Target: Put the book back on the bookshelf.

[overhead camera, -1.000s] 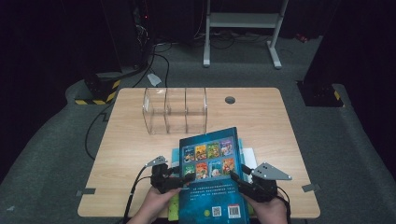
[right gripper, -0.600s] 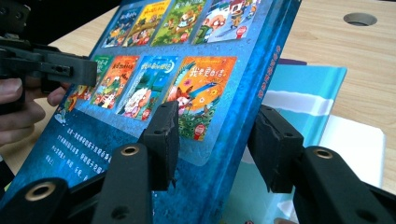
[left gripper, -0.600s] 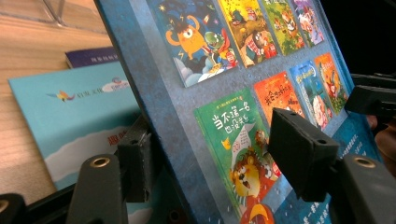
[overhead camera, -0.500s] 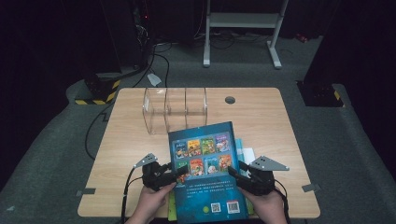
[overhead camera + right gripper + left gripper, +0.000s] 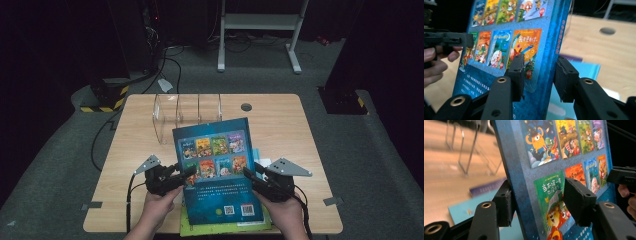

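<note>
The blue book [image 5: 217,172] is being lifted off the stack [image 5: 225,227] near the table's [image 5: 280,120] front edge, its left edge being clamped by the left gripper [image 5: 187,172], whose jaws have just been closing, its right edge by the right gripper [image 5: 248,173], likewise closing, so both grips should be kept level before the clear rack [image 5: 187,112] is approached.

This looks like a lab or recording studio rather than a home. A pale wooden table with a round cable hole [image 5: 246,106] stands on grey carpet, ringed by darkness and black drapes. Behind the table stands a white metal stand frame [image 5: 260,30]; to the table's far left lies a yellow-and-black striped floor block [image 5: 102,106], and black cables [image 5: 167,65] trail across the carpet there.
</note>
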A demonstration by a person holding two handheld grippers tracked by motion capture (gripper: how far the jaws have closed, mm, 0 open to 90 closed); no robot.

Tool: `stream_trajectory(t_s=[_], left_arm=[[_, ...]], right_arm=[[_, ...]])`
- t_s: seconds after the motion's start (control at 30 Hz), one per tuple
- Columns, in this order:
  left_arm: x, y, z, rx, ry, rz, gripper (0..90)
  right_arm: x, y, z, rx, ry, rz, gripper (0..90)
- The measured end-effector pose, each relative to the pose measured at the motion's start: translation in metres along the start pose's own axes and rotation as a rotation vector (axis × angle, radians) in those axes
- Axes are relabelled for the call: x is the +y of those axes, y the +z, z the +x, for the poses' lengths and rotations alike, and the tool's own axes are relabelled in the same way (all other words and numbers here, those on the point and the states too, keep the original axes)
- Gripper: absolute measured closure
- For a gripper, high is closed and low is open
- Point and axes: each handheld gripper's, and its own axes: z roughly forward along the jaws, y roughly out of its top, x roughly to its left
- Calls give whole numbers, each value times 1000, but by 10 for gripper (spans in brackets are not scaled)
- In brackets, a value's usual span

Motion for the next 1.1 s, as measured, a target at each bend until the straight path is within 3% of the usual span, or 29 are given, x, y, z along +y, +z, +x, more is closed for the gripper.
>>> stream_trajectory(t_s=[0.23,0.37,0.67,0.83,1.1], left_arm=[[6,-3,3,3,13,-86,466],[12,-7,4,-2,34,-96,468],[19,-17,0,-1,41,-148,476],[18,-21,-2,18,75,-162,481],[21,-22,-9,60,141,-177,480]], right_arm=[[11,4,6,-34,-5,-47,641],[14,2,12,-42,-34,-63,647],[28,-2,24,-51,-86,-104,664],[31,1,24,-55,-102,-130,657],[30,5,27,-87,-89,-178,631]])
